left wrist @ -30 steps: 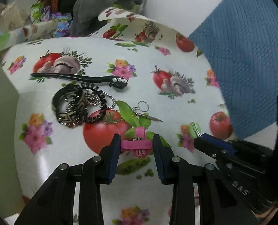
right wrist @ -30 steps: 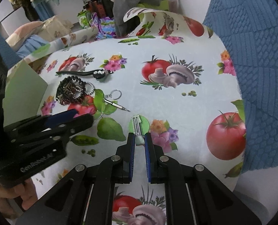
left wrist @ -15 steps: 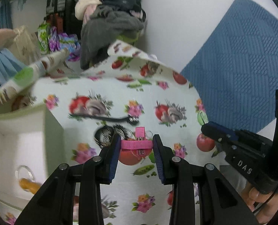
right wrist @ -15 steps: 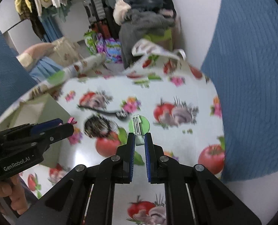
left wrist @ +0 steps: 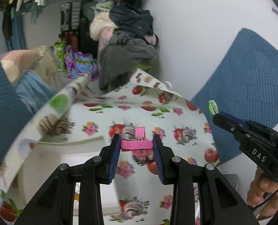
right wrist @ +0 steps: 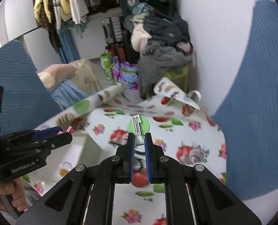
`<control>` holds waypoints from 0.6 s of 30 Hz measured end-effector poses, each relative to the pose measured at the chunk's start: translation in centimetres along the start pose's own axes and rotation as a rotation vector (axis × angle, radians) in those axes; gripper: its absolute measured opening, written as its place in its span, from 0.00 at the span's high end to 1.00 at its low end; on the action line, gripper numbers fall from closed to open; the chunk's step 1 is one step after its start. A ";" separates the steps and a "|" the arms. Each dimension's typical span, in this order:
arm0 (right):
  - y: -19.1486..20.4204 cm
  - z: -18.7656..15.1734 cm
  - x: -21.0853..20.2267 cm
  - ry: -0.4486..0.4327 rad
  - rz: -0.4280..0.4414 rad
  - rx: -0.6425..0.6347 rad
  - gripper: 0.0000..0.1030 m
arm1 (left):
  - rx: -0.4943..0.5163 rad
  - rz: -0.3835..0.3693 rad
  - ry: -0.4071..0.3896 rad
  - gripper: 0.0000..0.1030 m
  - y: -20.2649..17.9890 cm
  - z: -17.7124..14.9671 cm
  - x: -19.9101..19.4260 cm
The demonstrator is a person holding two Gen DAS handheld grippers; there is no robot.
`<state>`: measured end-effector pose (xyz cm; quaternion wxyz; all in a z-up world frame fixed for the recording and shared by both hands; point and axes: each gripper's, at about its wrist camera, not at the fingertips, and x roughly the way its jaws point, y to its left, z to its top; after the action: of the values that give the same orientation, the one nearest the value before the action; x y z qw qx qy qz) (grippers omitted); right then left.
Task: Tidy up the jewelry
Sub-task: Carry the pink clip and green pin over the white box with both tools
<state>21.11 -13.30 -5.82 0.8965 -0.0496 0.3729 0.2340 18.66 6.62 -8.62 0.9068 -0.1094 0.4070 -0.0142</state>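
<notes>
My left gripper (left wrist: 137, 145) is shut on a pink hair clip (left wrist: 139, 143), held crosswise between the blue pads, high above the table. My right gripper (right wrist: 138, 143) is shut on a green hair clip (right wrist: 138, 126) that sticks up past the fingertips. The right gripper with the green clip (left wrist: 213, 107) shows at the right of the left wrist view. The left gripper (right wrist: 64, 133) shows at the left of the right wrist view. A white open box (right wrist: 79, 150) with a ring (right wrist: 64, 168) inside stands below the left gripper. The other jewelry on the table is mostly hidden behind the grippers.
The table wears a tomato and mushroom print cloth (left wrist: 185, 136). A blue quilted cushion (left wrist: 247, 97) leans at the right against the white wall. A pile of clothes (left wrist: 127, 43) and hanging garments (right wrist: 62, 5) stand beyond the table's far end.
Both grippers have risen well above the table, each with its clip, and the views now tilt toward the room. The white box has come in under the left gripper.
</notes>
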 end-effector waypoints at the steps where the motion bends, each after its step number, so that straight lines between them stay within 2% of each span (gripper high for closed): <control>1: 0.9 0.4 0.0 -0.005 0.011 -0.007 0.92 | -0.004 0.006 -0.004 0.67 0.6 0.1 -0.4; 9: 7.7 0.7 1.8 0.011 0.099 -0.078 0.92 | -0.062 0.059 -0.011 0.67 6.7 -1.8 -2.3; 13: 11.5 -0.4 3.8 0.056 0.146 -0.127 0.92 | -0.093 0.088 0.015 0.67 9.5 -3.7 -1.6; 18: 14.5 -2.5 6.5 0.127 0.172 -0.165 0.92 | -0.139 0.095 0.064 0.67 12.6 -6.6 0.0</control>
<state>16.89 1.39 -10.86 0.8407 -0.1058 0.4112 0.3361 13.03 17.67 -15.51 0.8831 -0.1523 0.4405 0.0535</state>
